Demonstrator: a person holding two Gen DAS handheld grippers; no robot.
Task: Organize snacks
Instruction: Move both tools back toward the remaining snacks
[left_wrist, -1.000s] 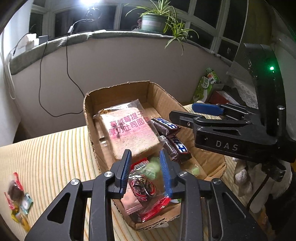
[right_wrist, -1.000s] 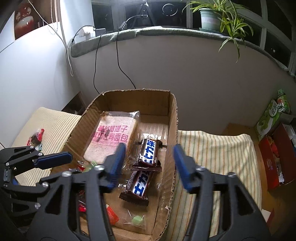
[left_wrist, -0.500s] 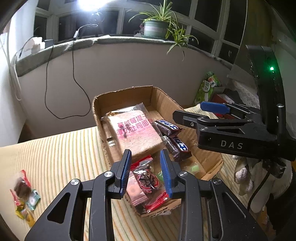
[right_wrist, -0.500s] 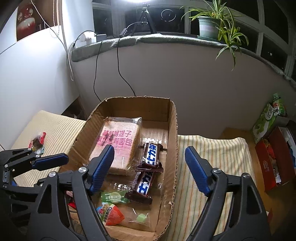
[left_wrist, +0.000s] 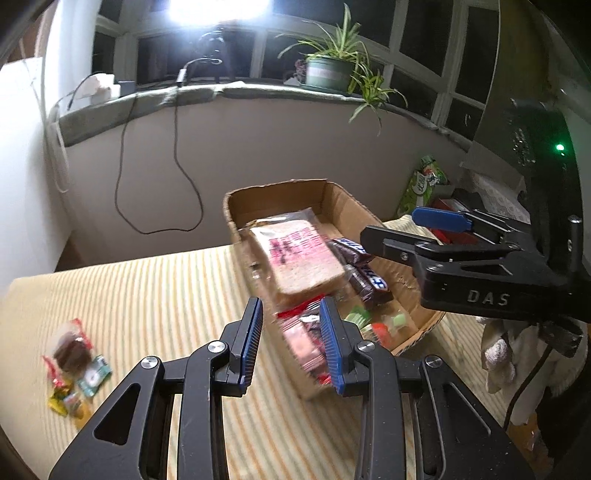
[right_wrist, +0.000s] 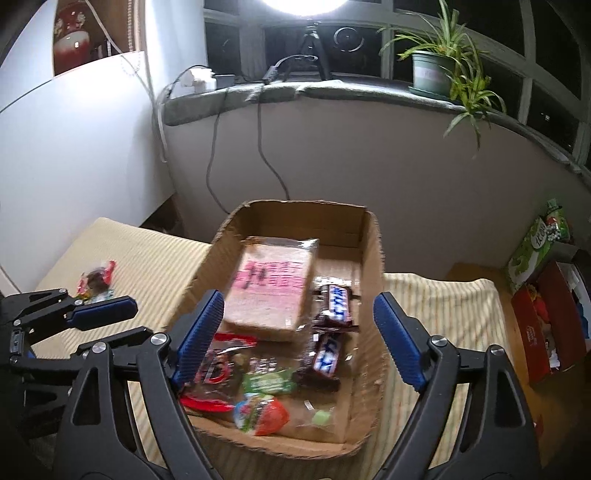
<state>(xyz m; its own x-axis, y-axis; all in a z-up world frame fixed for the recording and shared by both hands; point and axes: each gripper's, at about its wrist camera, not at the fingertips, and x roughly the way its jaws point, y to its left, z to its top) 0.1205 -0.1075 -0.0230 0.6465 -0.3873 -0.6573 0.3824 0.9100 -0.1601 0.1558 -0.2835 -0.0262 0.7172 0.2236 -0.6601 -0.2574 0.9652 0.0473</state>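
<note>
Most of the snacks already lie in the cardboard box (right_wrist: 373, 258): the bread pack (right_wrist: 271, 286), two chocolate bars (right_wrist: 330, 328) and small sweets. A few wrapped snacks (left_wrist: 74, 369) remain near the left edge of the striped cloth (left_wrist: 155, 295). The right gripper (right_wrist: 299, 339), jaws just opened wide, hangs empty over the box; the left gripper (left_wrist: 291, 343) is narrowly parted, gripping nothing.

Brown cardboard box (right_wrist: 371, 266). Table cloth (left_wrist: 155, 295) pale yellow with thin stripes. Bread pack (right_wrist: 271, 286) tan, clear wrap, pink letters. Two chocolate bars (right_wrist: 330, 332) dark brown, blue and white names. Green candy (right_wrist: 269, 382). Round snack (right_wrist: 264, 411) red, some blue and green. Left gripper (left_wrist: 291, 341) black, blue pads. Right gripper (right_wrist: 299, 339) black, blue pads too. Loose snacks (left_wrist: 75, 369) on cloth: red, brown, green, yellow. Plant (right_wrist: 448, 72) green, pot grey-green. Wall (right_wrist: 369, 155) grey.
</note>
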